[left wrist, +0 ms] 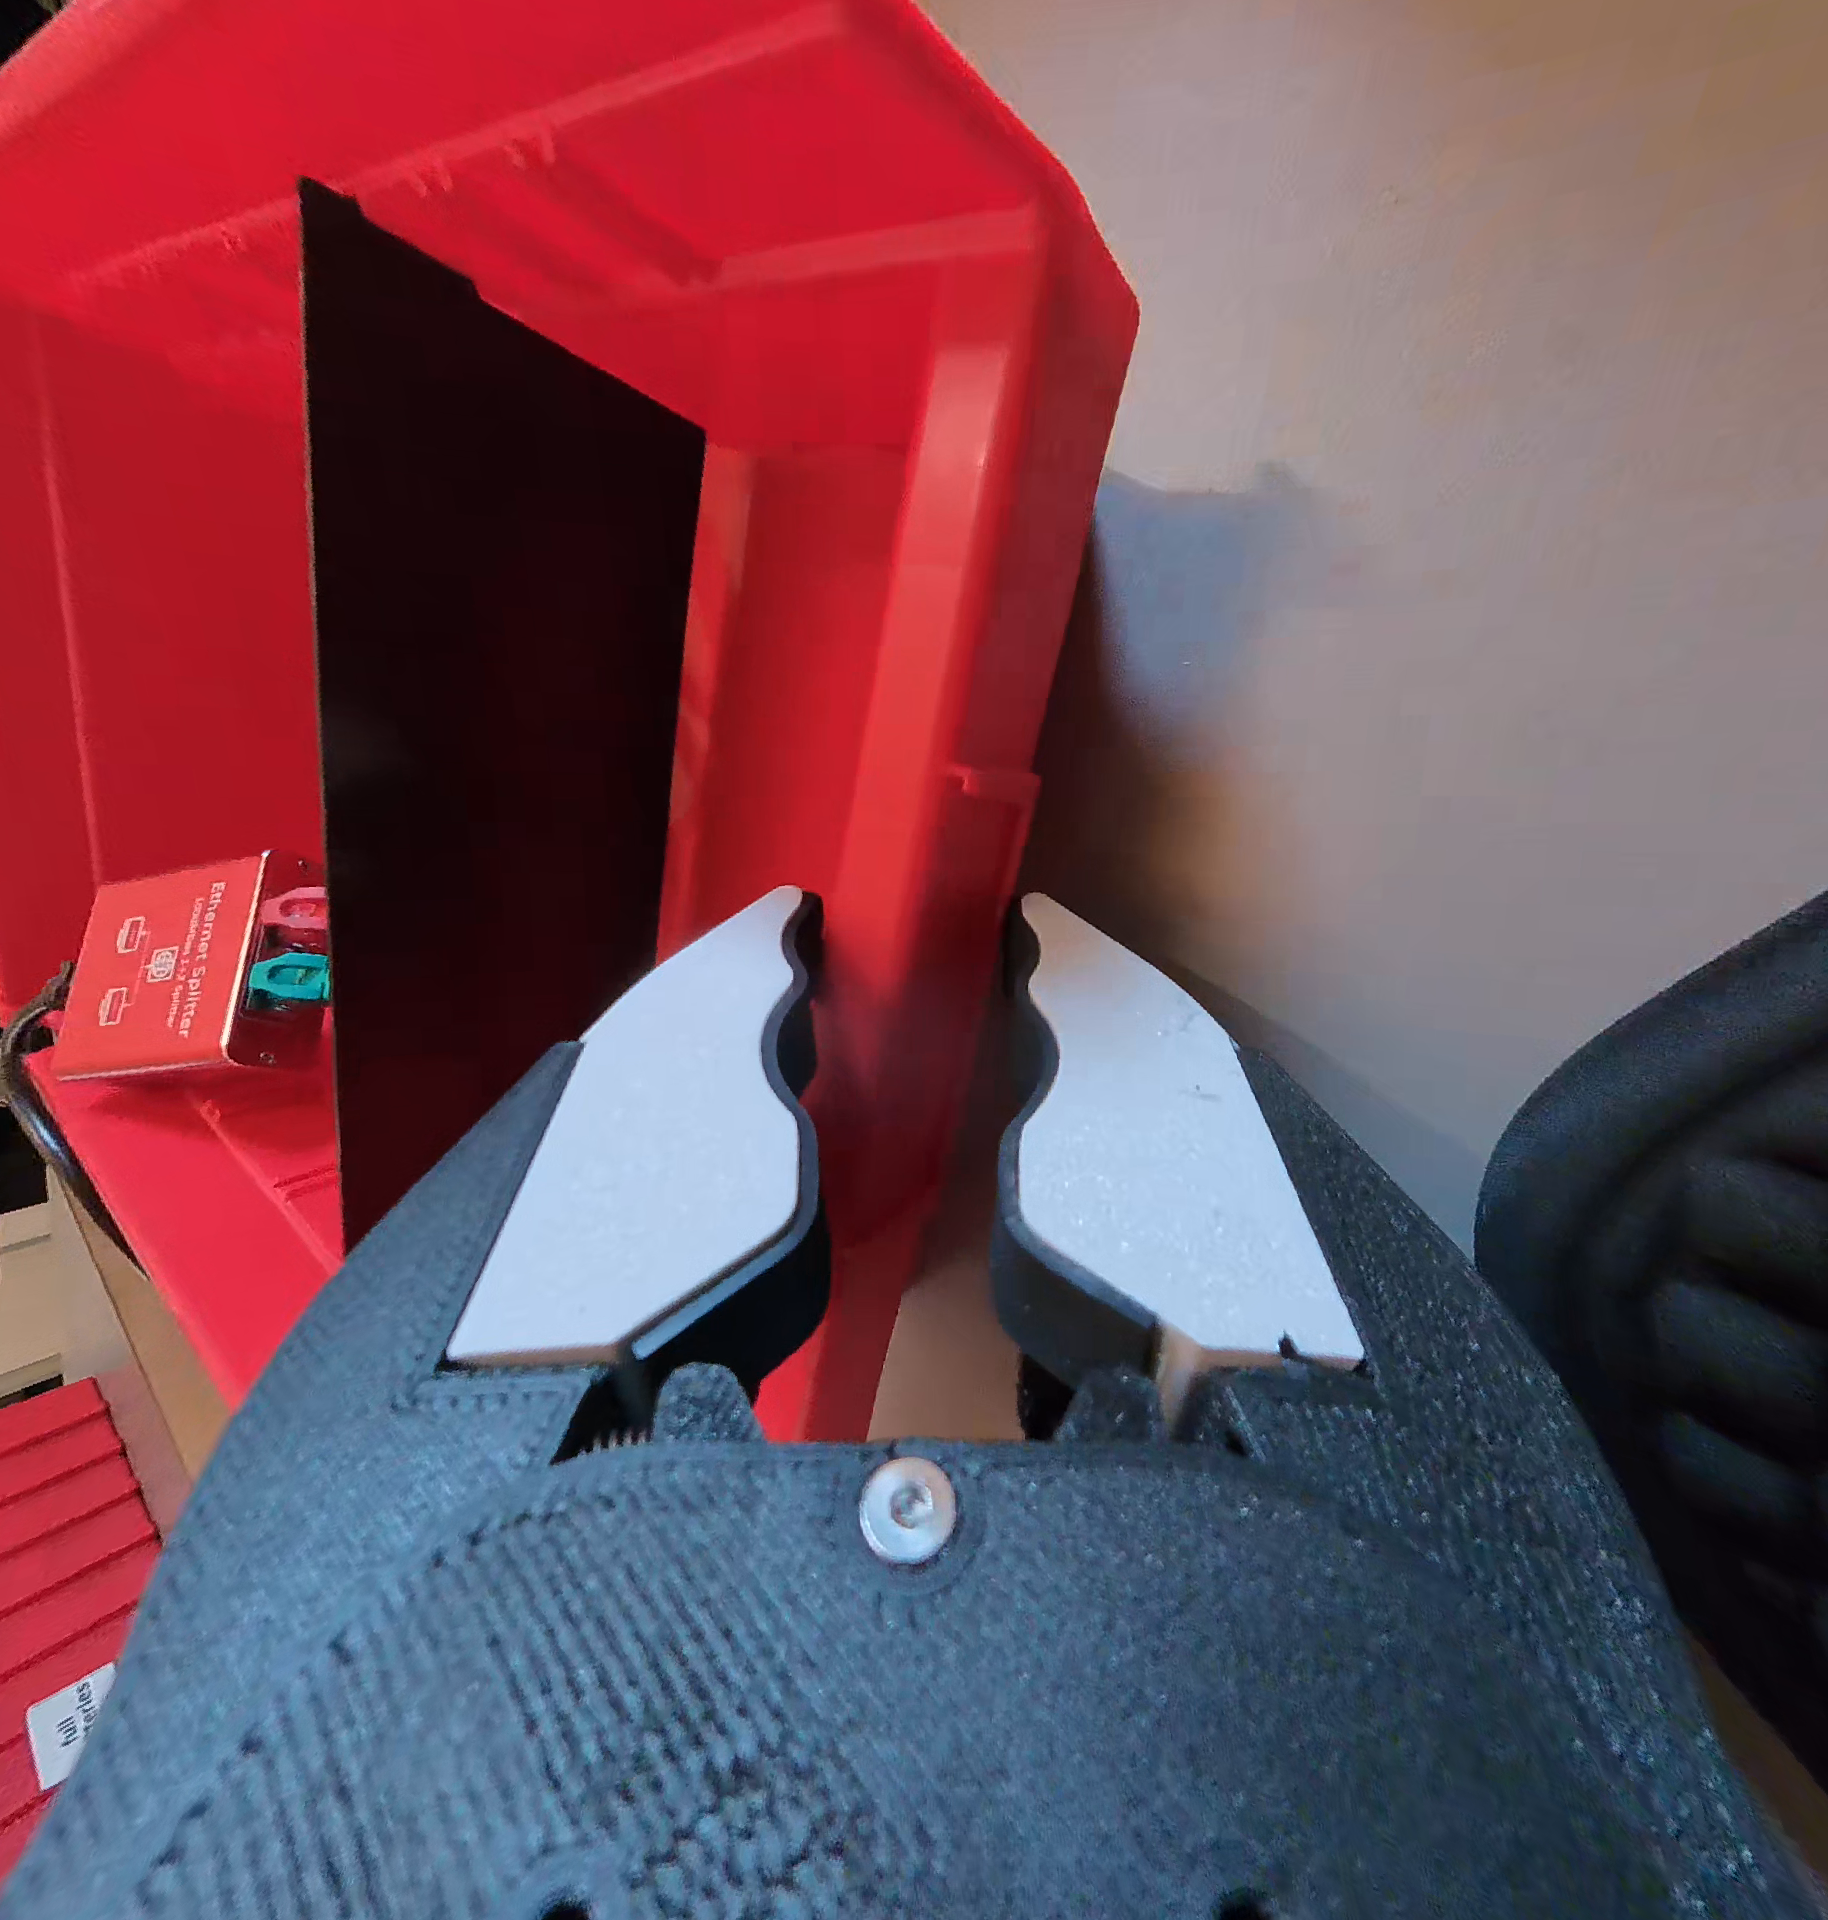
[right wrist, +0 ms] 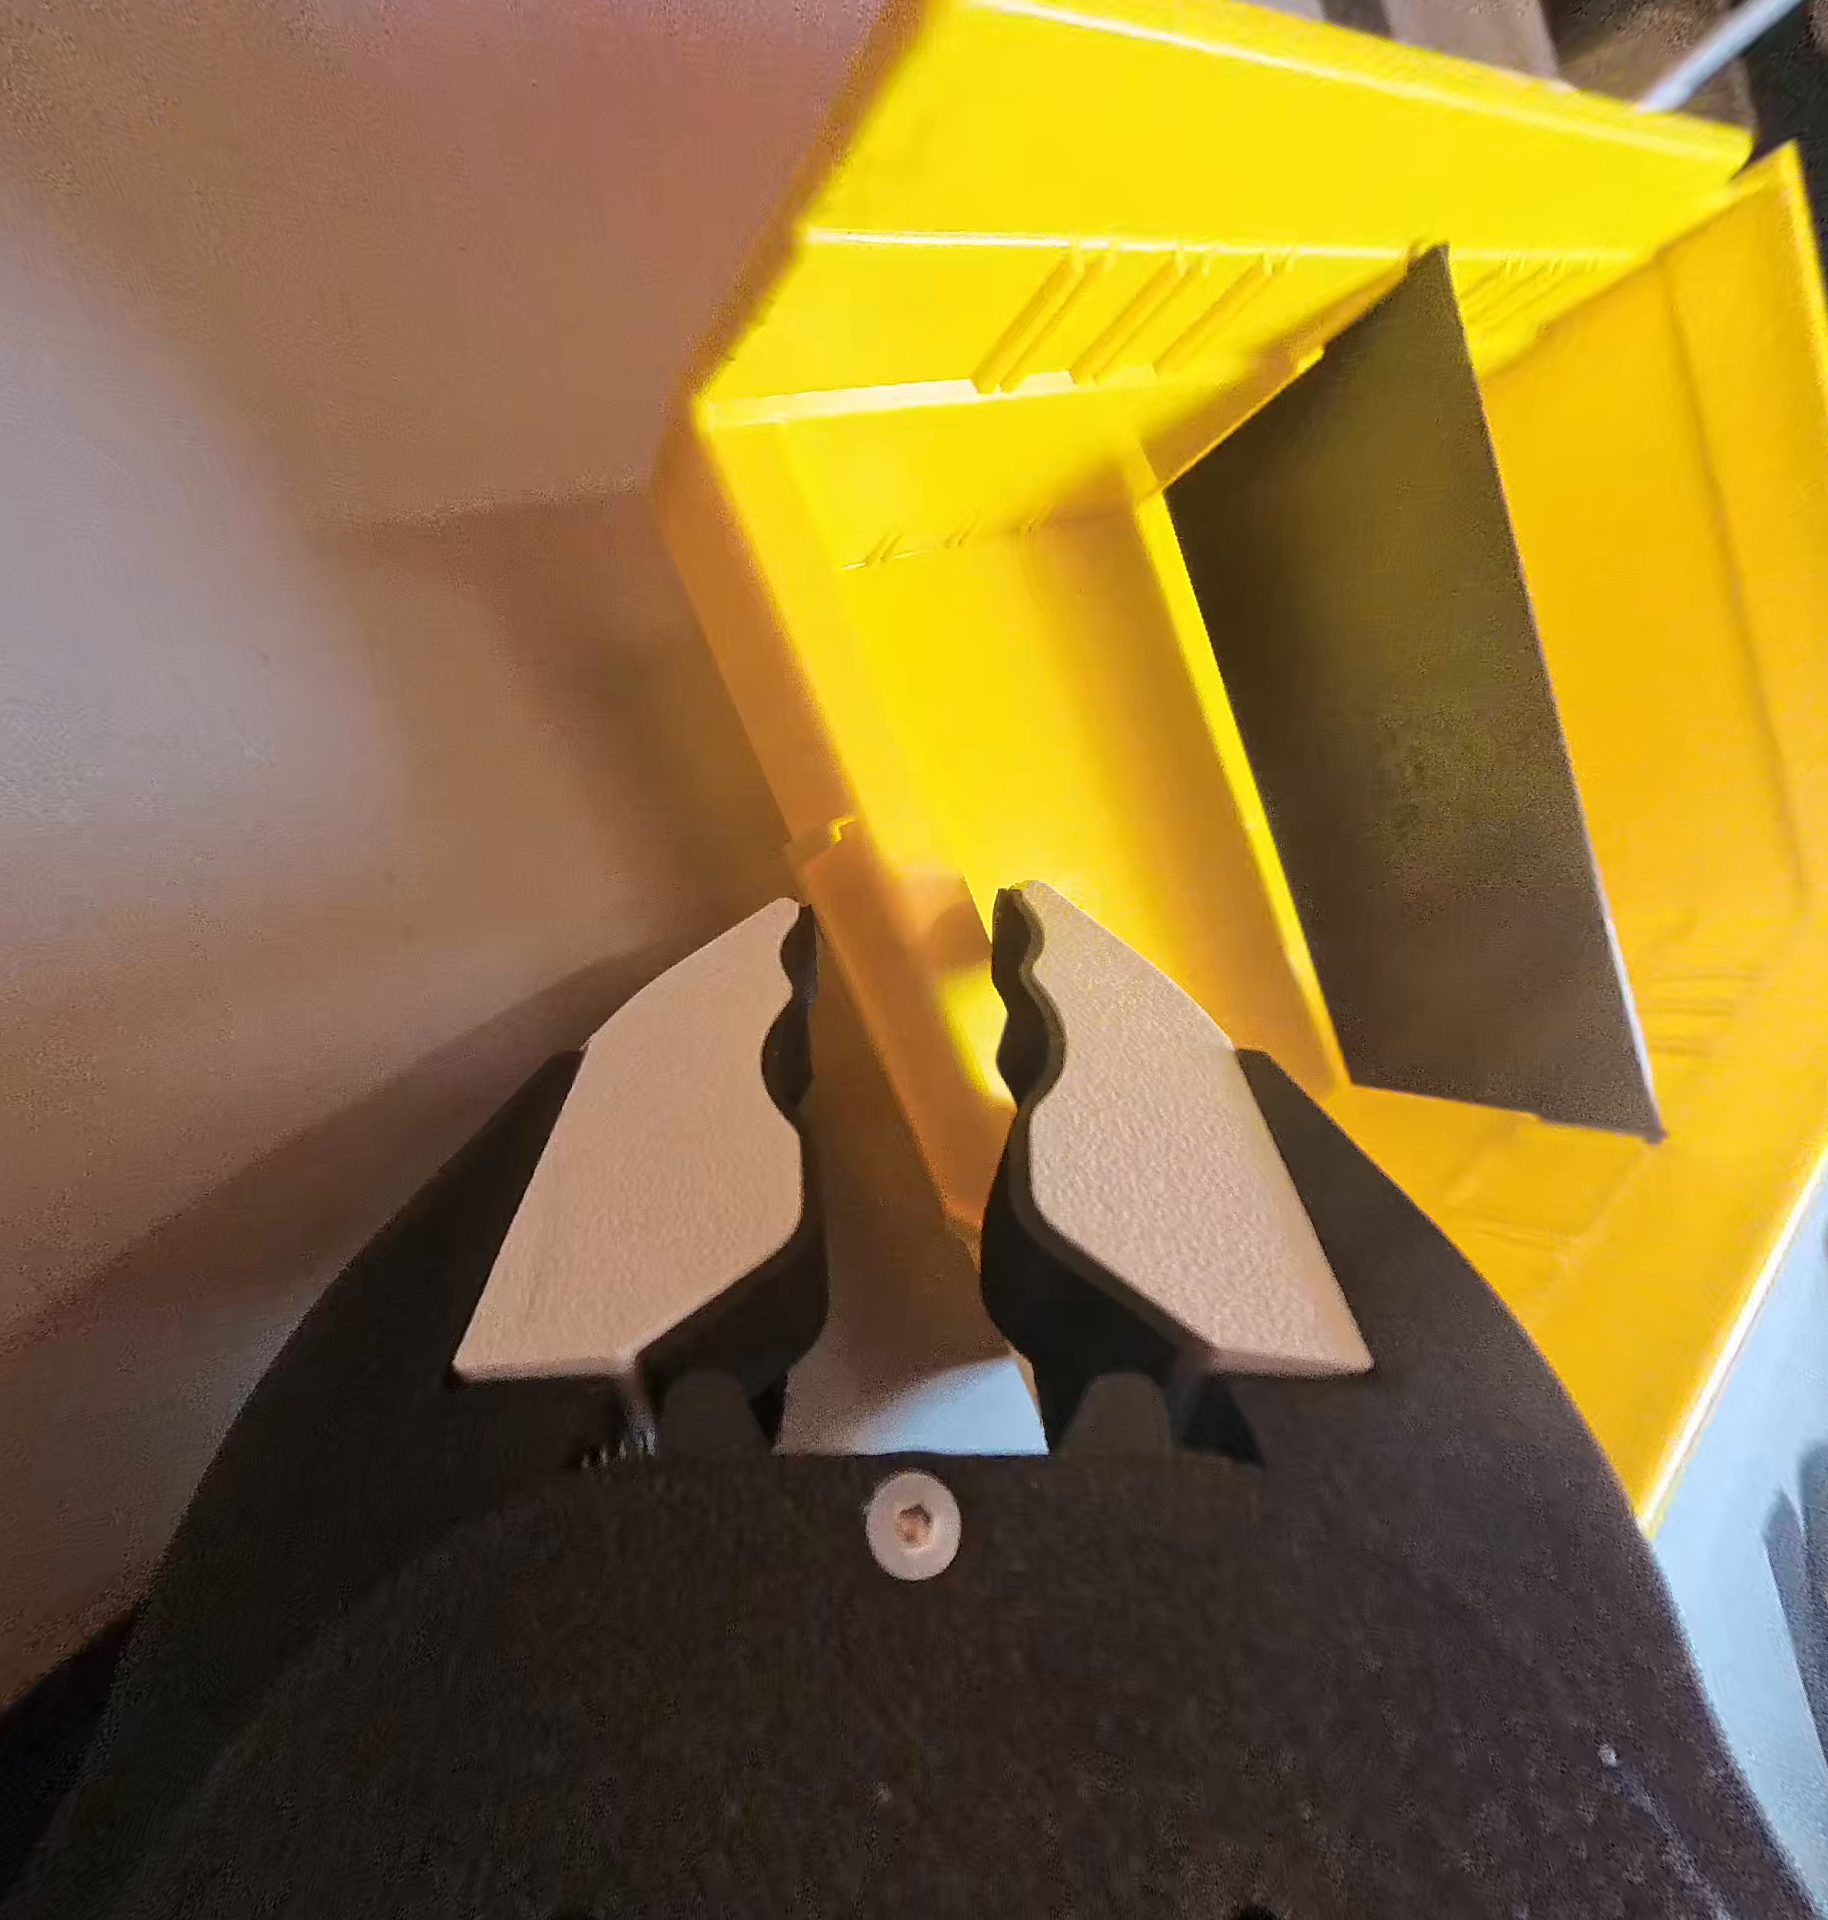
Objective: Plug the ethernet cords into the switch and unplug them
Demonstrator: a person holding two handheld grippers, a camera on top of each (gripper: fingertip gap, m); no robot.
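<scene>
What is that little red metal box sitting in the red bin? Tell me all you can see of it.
The small box is flat, rectangular, shiny red metal with pale printing on top. It lies tilted on the red bin floor, left of a black divider. One red and one green plug sit at its near end; a dark cable leaves the far end.

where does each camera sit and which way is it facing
Left wrist view: sits on the left tool, looking along its open fingers at a red bin with a black divider; a small switch lies in the bin, left of the divider.
Right wrist view: sits on the right tool, looking along its open fingers at a yellow bin with a black divider.
Shared: no object; both show a plain wall behind a divided bin.
</scene>
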